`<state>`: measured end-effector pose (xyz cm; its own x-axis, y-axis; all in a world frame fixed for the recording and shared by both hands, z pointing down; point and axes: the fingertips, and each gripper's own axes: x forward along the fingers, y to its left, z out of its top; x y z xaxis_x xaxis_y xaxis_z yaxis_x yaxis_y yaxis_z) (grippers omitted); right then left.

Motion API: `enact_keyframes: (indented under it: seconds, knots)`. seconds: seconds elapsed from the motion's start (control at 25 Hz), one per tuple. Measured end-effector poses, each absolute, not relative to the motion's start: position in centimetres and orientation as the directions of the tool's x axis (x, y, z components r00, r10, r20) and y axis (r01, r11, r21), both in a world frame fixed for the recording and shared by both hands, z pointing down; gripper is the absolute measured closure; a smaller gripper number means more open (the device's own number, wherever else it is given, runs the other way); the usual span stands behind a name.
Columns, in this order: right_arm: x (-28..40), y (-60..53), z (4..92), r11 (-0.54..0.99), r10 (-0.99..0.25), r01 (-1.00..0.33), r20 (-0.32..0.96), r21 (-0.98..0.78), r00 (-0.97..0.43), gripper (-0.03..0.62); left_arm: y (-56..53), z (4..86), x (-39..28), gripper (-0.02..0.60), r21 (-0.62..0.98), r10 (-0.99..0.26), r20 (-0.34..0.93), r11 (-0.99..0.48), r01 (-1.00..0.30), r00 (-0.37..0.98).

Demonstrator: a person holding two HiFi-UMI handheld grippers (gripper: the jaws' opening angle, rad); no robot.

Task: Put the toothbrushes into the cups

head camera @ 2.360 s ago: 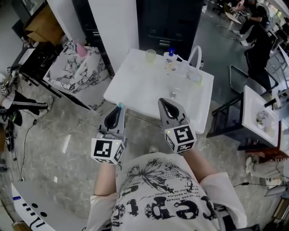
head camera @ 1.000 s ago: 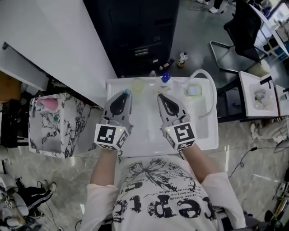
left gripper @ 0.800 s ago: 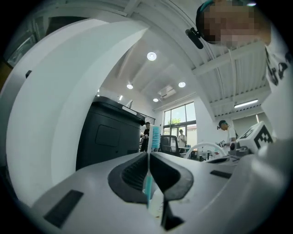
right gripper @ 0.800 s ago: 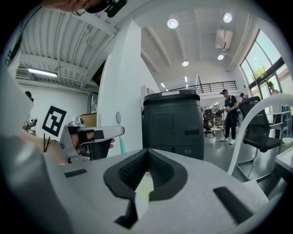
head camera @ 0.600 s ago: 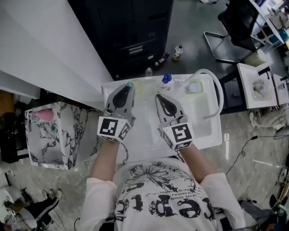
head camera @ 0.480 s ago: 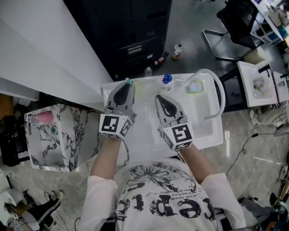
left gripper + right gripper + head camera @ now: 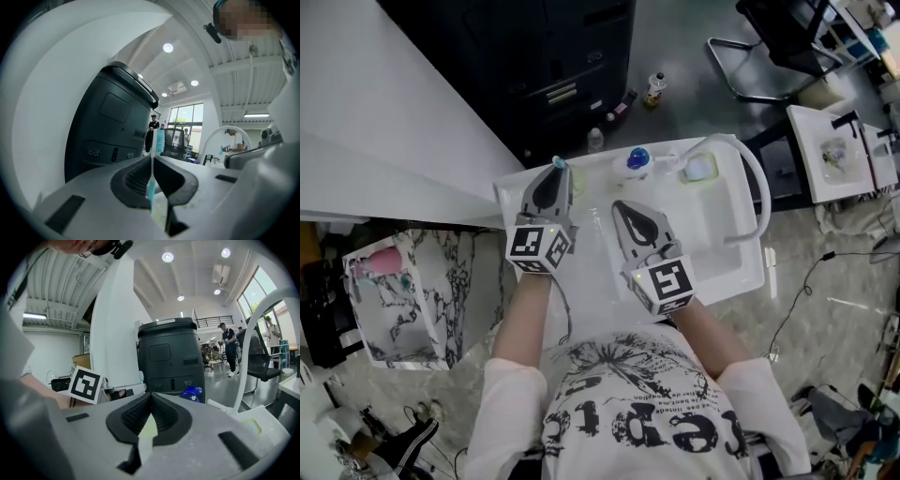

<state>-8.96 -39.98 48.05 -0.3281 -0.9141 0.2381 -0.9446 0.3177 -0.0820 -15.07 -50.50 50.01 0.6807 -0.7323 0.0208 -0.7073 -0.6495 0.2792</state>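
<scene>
My left gripper point(image 7: 557, 169) is shut on a toothbrush point(image 7: 151, 185) with a teal handle. Its teal bristle head point(image 7: 160, 140) sticks up past the jaw tips. In the head view that head point(image 7: 558, 161) hangs over the far left corner of the white table point(image 7: 712, 253). A pale yellow-green cup point(image 7: 578, 178) shows only as a sliver right of that gripper. My right gripper point(image 7: 619, 208) is over the middle of the table, jaws shut point(image 7: 151, 399), with nothing gripped. A clear square cup point(image 7: 697, 168) stands at the far right.
A bottle with a blue cap point(image 7: 637, 157) stands at the table's far edge, between the cups. A white curved tube point(image 7: 752, 183) arches over the right side. A black cabinet point(image 7: 534, 56) stands behind, a marble-patterned box point(image 7: 403, 291) to the left, and bottles point(image 7: 654, 89) are on the floor.
Both grippers have sunk toward the table. The left one has gone forward to the far left corner with the toothbrush still in it. The right one has moved little.
</scene>
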Motion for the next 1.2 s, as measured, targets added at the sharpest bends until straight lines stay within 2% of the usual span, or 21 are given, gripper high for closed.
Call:
enact_keyframes:
  seconds: [0.36,0.84,0.88,0.92,0.96,1.0,1.2]
  knots:
    - [-9.2,-39.5,50.7,0.324,-0.889,-0.942,0.310,-0.091,-0.336,0.602,-51.7,54.3,-15.9,0.561,0.276,-0.741,0.127,-0.612,-0.741,0.660]
    - [-8.6,-39.7,50.6,0.316,-0.893,-0.944,0.307,-0.092,-0.329,0.602,-51.3,57.0,-16.5,0.558,0.305,-0.736,0.208,-0.577,-0.758,0.644]
    - [-8.6,-39.7,50.5,0.317,-0.893,-0.944,0.305,-0.094,-0.330,0.602,-51.2,57.1,-16.6,0.550,0.301,-0.738,0.209,-0.575,-0.760,0.641]
    - [-8.6,-39.7,50.4,0.318,-0.894,-0.943,0.303,-0.095,-0.331,0.602,-51.1,57.2,-16.6,0.485,0.303,-0.739,0.206,-0.575,-0.760,0.642]
    - [-8.6,-39.7,50.3,0.317,-0.895,-0.944,0.301,-0.096,-0.331,0.602,-51.1,57.2,-16.6,0.391,0.309,-0.738,0.202,-0.575,-0.757,0.643]
    - [-8.6,-39.7,50.3,0.314,-0.896,-0.944,0.299,-0.096,-0.328,0.602,-50.9,57.2,-16.7,0.365,0.317,-0.738,0.200,-0.573,-0.755,0.644]
    - [-8.4,-38.9,51.1,0.310,-0.890,-0.945,0.317,-0.102,-0.327,0.602,-50.2,57.1,-16.8,0.347,0.298,-0.739,0.209,-0.576,-0.761,0.641]
